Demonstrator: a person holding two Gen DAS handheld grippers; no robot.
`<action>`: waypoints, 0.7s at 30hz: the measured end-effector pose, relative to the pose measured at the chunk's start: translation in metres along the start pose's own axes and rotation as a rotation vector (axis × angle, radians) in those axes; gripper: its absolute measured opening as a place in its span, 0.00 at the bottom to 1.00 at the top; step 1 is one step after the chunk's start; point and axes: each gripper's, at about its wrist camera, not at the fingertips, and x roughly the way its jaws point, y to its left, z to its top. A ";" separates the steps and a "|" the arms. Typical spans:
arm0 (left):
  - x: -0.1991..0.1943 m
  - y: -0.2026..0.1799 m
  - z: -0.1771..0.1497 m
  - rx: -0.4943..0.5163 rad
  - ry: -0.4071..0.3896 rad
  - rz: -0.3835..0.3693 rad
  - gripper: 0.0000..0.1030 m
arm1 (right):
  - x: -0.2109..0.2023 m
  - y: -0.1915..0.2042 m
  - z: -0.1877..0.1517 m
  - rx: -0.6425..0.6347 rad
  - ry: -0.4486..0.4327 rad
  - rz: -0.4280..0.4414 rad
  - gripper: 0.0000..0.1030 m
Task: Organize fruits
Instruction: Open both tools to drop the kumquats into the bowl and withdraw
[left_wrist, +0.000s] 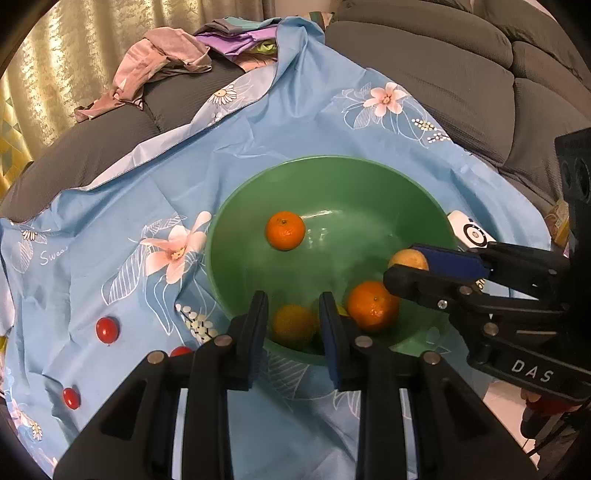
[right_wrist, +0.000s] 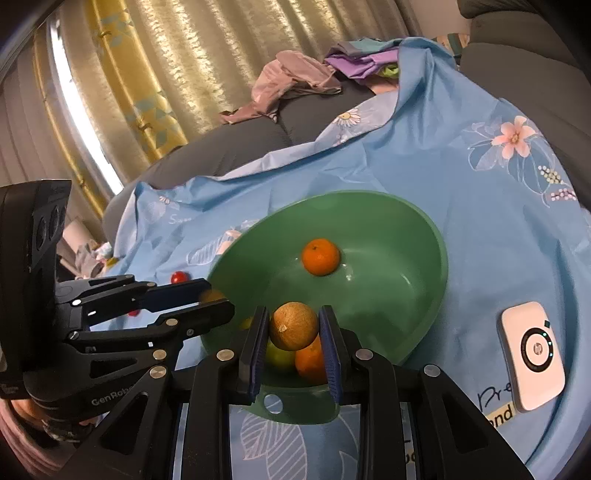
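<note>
One tan fruit (right_wrist: 293, 330) sits clamped in the right hand-held gripper (right_wrist: 293, 332).

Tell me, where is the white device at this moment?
The white device lies flat on the blue cloth, just right of the green bowl in the right wrist view. The left wrist view shows only its corner behind the bowl's right rim.

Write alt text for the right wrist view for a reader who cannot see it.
The right hand-held gripper is shut on a tan round fruit above the near edge of a green bowl holding oranges. The bowl sits on a blue floral cloth, with the left hand-held gripper at its left rim and a white device to the right.
</note>
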 end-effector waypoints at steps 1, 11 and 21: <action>0.000 0.000 0.000 0.001 -0.001 0.005 0.39 | 0.000 0.000 0.000 0.001 0.001 -0.006 0.28; -0.024 0.006 -0.007 -0.015 -0.041 0.113 0.81 | -0.014 0.002 0.003 0.029 -0.031 0.000 0.29; -0.078 0.022 -0.038 -0.076 -0.089 0.231 0.91 | -0.031 0.039 -0.003 -0.013 -0.020 0.090 0.33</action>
